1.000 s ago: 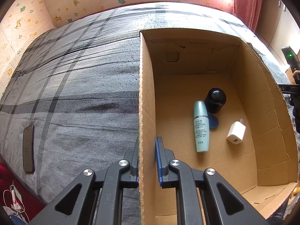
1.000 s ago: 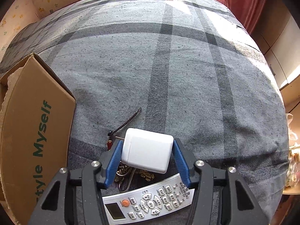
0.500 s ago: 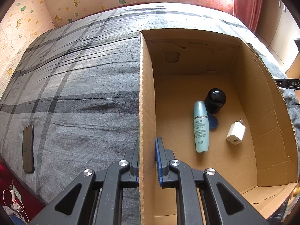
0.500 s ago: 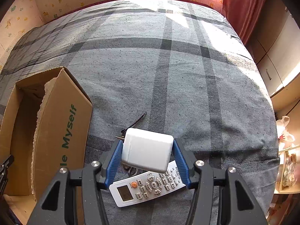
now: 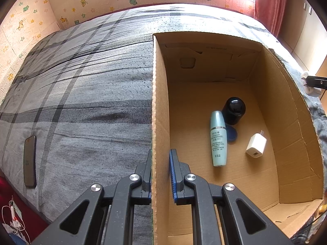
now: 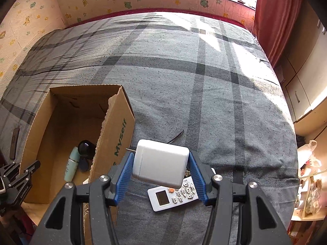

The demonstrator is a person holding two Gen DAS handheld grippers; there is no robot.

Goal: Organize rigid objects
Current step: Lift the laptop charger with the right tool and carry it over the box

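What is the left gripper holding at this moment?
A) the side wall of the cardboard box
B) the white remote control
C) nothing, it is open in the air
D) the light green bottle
A: the left gripper has its two fingers closed on the side wall of the cardboard box, one finger outside and one inside.

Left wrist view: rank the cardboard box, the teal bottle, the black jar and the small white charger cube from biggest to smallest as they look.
1. cardboard box
2. teal bottle
3. and 4. black jar and small white charger cube look alike in size; the jar lies farther from the camera, so I would not rank those two.
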